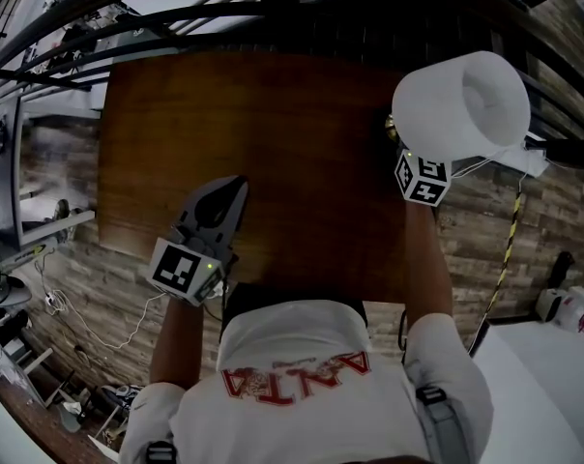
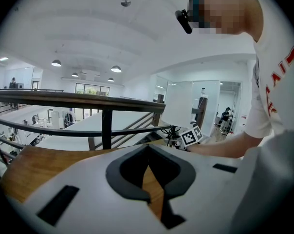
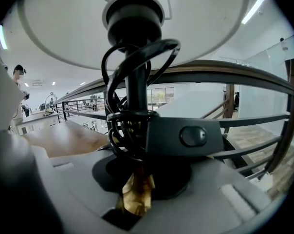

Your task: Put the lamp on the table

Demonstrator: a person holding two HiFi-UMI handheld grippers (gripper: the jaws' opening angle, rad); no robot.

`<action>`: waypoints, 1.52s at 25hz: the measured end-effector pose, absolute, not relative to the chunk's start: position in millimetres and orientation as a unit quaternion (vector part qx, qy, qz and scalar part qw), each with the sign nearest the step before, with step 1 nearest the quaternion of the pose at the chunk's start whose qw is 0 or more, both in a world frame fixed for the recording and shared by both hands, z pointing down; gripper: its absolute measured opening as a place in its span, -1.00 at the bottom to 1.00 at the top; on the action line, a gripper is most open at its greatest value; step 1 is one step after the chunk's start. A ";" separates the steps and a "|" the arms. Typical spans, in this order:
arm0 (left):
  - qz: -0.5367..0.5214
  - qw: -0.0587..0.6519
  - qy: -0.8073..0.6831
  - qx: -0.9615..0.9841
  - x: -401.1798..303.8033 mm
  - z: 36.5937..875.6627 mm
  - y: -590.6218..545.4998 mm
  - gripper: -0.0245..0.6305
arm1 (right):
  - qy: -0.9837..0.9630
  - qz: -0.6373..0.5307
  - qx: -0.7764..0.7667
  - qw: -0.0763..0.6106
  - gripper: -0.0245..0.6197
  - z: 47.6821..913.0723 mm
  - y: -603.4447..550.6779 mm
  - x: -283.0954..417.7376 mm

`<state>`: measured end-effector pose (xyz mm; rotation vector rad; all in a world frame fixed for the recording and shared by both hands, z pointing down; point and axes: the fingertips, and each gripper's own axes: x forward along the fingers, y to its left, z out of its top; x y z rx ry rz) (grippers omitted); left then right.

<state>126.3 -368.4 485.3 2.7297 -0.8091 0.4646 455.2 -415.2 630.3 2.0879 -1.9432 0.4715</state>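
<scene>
Lamp (image 1: 463, 102), stem (image 3: 136, 89) tight in right claw (image 3: 134, 195), largely hidden beneath own shade (image 3: 49, 28); left claw (image 2: 148, 149) together, empty.

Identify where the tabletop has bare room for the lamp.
The table is bare across its middle and far side, up to the railing. Taken: the near-left part under the left gripper, and the right edge, where the right gripper holds the lamp.

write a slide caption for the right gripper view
Right gripper clamps a white-shaded table lamp by its brass stem, black cord coiled round its post, brown wooden table to the left.
</scene>
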 end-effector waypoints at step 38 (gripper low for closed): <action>0.058 0.094 -0.142 0.984 54.7 395.6 -308.0 -0.90 | -0.656 0.128 0.742 0.059 -0.87 454.8 -266.8 295.7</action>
